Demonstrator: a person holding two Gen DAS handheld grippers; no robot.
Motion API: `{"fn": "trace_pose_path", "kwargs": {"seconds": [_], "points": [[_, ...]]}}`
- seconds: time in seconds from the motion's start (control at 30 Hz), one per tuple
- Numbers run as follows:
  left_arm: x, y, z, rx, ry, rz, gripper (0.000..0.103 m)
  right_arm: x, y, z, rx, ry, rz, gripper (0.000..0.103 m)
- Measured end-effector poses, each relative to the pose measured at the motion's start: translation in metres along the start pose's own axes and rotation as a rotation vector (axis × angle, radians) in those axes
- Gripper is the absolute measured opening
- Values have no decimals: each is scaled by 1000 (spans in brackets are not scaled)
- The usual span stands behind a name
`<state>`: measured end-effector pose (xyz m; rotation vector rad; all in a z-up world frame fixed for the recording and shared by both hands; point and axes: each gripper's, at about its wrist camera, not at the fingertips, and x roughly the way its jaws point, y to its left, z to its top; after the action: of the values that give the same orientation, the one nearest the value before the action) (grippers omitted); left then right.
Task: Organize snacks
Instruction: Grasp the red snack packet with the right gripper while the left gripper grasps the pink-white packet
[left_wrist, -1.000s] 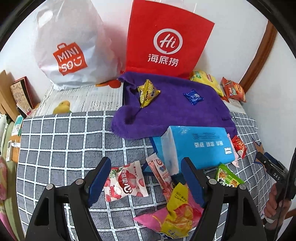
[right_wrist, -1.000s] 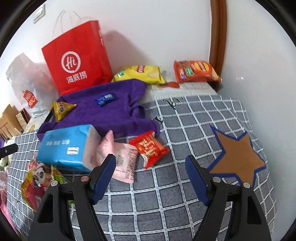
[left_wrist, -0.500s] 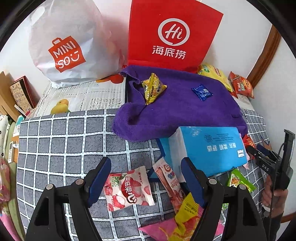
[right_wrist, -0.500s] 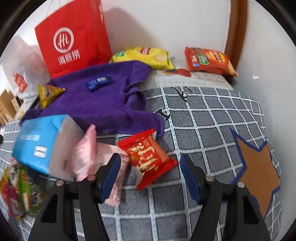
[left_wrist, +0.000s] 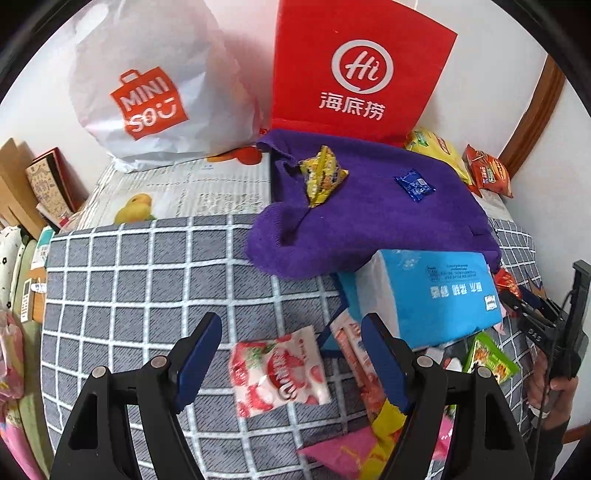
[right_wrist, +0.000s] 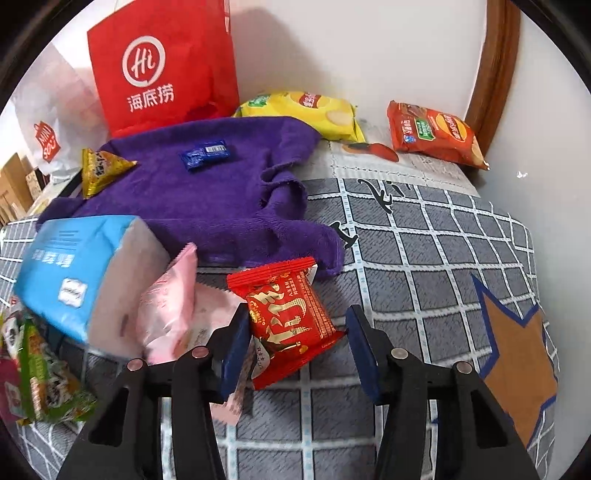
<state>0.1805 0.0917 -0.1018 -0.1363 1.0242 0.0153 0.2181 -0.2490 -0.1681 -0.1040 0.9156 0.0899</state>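
Closing in, the right claw has its blue pads either side of the glossy red foil snack packet on the grey checked bedspread; the jaws have just been narrowing, the left pad at the packet's edge, the right pad just clear, so no grip yet. That packet lies just below the purple fleece cloth, beside a pale pink wrapper. Over on the other side, the left claw hangs released above a red-and-white strawberry sweet bag, near the blue tissue pack.
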Motion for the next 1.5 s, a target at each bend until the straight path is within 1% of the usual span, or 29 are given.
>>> {"fn": "trace_pose_path", "kwargs": {"seconds": [0.23, 0.37, 0.5, 0.63, 0.7, 0.8, 0.83, 0.9, 0.97, 1.03, 1.07, 1.1, 1.13, 1.2, 1.27, 1.33, 1.4, 1.5], "points": [[-6, 24, -20, -36, 16, 34, 76, -36, 7, -18, 28, -26, 10, 51], [5, 28, -35, -36, 45, 37, 76, -46, 13, -32, 42, -31, 19, 52], [25, 27, -46, -45, 90, 20, 76, -44, 18, -51, 59, -15, 37, 52], [43, 25, -46, -59, 113, -11, 76, -34, 22, -62, 60, 14, 39, 52], [50, 23, -46, -56, 113, -8, 76, -33, 23, -65, 56, -9, 32, 52], [56, 14, -44, -24, 81, 34, 76, -29, 23, -67, 68, -16, 27, 53], [58, 12, -45, -16, 79, 35, 75, -26, 22, -68, 75, -11, 22, 53], [59, 6, -45, 13, 67, 24, 74, -25, 24, -71, 66, -38, -4, 53], [59, 2, -45, 44, 56, 27, 69, -25, 24, -71, 66, -40, -2, 53], [58, 1, -44, 64, 45, 29, 54, -25, 22, -71, 76, -40, 6, 53], [57, 0, -44, 66, 44, 18, 49, -25, 21, -71, 80, -40, 10, 53], [56, 1, -43, 63, 43, 7, 43, -25, 21, -71, 80, -41, 10, 54], [53, 3, -43, 55, 41, -7, 39, -25, 21, -71, 80, -41, 10, 55], [49, 6, -42, 44, 34, -39, 34, -25, 22, -71, 76, -40, 18, 59], [43, 7, -41, 44, 26, -46, 29, -25, 23, -69, 69, -40, 17, 58], [35, 10, -43, 45, 14, -52, 23, -25, 24, -68, 71, -35, 16, 53], [27, 10, -45, 51, 6, -57, 20, -28, 24, -67, 83, -32, 27, 52], [16, 11, -50, 56, -5, -60, 18, -34, 22, -68, 98, -34, 37, 52]]}}
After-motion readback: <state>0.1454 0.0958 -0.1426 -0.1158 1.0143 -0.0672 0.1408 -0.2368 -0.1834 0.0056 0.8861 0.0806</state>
